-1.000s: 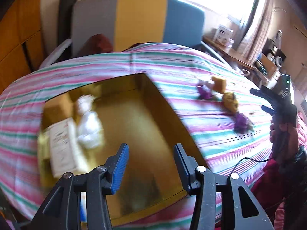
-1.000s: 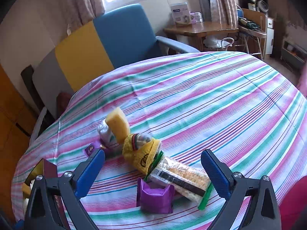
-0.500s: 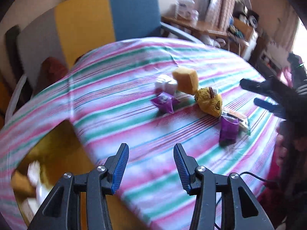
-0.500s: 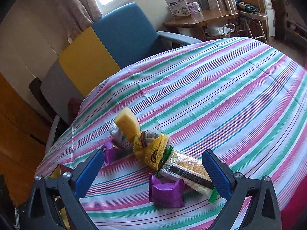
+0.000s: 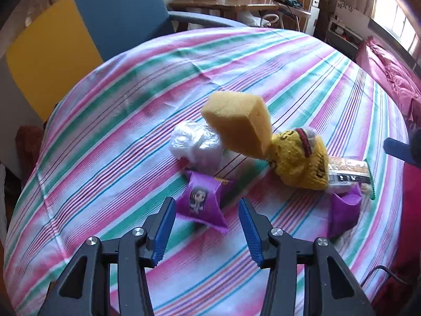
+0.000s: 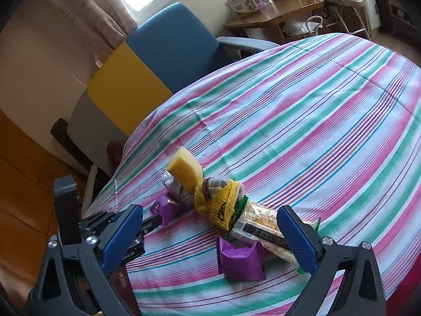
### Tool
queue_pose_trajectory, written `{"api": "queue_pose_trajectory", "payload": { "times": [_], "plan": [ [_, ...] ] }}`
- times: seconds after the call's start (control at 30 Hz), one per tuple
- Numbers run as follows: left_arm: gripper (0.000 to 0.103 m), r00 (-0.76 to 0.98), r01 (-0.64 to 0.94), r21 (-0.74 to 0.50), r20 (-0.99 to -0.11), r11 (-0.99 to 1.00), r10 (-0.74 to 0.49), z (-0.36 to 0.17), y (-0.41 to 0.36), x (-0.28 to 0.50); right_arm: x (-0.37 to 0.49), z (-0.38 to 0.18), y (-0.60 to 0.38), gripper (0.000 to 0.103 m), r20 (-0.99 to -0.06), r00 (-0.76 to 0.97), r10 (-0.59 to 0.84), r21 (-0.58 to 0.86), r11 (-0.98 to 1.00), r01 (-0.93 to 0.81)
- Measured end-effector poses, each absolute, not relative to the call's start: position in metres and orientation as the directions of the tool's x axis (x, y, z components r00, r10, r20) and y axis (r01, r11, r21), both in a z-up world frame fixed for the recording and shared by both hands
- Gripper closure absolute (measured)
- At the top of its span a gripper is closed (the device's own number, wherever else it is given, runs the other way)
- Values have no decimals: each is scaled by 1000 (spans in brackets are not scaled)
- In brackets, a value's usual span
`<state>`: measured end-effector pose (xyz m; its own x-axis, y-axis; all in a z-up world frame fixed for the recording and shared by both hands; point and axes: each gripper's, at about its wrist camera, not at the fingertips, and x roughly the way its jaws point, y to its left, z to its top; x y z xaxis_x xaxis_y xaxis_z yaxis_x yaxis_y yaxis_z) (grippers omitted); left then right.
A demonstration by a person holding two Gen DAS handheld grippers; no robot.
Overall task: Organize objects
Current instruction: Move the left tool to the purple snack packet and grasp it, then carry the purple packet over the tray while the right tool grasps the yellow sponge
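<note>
A cluster of small items lies on the striped tablecloth (image 5: 110, 121). A purple snack packet with a cartoon face (image 5: 201, 201) lies just in front of my open, empty left gripper (image 5: 206, 227). Behind it are a clear plastic bundle (image 5: 196, 144), a yellow sponge (image 5: 240, 123), a yellow net bag (image 5: 300, 158), a cracker pack (image 5: 347, 169) and a second purple packet (image 5: 343, 208). In the right wrist view, my open, empty right gripper (image 6: 210, 239) hovers over the second purple packet (image 6: 239, 258) and cracker pack (image 6: 265, 229); the left gripper (image 6: 115, 226) shows at left.
A blue, yellow and grey chair (image 6: 147, 65) stands behind the table. A wooden side table (image 5: 236, 2) with boxes is at the back. A corner of a dark red box (image 6: 123, 284) shows at the table's left edge. A pink bed (image 5: 389, 73) is at right.
My left gripper swung right from over the open gold-lined box to the cluster and now faces the purple cartoon packet. The right gripper drew slightly back and stayed open.
</note>
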<state>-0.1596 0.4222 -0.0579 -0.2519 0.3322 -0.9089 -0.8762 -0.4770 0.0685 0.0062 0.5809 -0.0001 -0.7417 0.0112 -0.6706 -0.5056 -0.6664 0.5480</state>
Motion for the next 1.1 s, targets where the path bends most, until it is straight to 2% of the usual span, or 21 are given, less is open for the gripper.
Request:
{"api": "queue_pose_trajectory", "payload": {
  "times": [0.13, 0.2, 0.27, 0.33, 0.43, 0.67, 0.8, 0.97, 1.1],
  "plan": [
    [55, -230, -879, 55, -919, -473, 319, -73, 433, -170, 7, 0, 583, 0, -665, -747, -2, 563, -659, -499],
    [69, -214, -861, 22, -922, -508, 322, -80, 430, -176, 7, 0, 583, 0, -662, -749, -3, 566, -657, -498],
    [71, -199, -849, -18, -915, -529, 351, -79, 421, -175, 7, 0, 583, 0, -663, -748, 2, 561, -662, -498],
    [72, -216, -836, -23, -905, -548, 366, -74, 410, -169, 7, 1, 583, 0, -664, -748, 5, 555, -667, -497],
    [72, -199, -800, -91, -892, -594, 405, -61, 382, -158, 5, 3, 580, 0, -668, -744, 4, 544, -680, -492],
    [72, -240, -787, -123, -842, -605, 483, -20, 323, -111, -3, 2, 568, 2, -701, -714, 5, 483, -733, -479],
    [72, -252, -752, -174, -815, -635, 522, -3, 283, -95, -13, 1, 551, 7, -725, -689, -7, 425, -792, -439],
    [72, -271, -701, -231, -789, -675, 552, 7, 234, -86, -30, 2, 535, 19, -756, -654, -22, 364, -845, -392],
    [72, -292, -661, -251, -782, -707, 550, 5, 202, -81, -61, 15, 534, 26, -761, -649, 15, 299, -879, -371]
  ]
}}
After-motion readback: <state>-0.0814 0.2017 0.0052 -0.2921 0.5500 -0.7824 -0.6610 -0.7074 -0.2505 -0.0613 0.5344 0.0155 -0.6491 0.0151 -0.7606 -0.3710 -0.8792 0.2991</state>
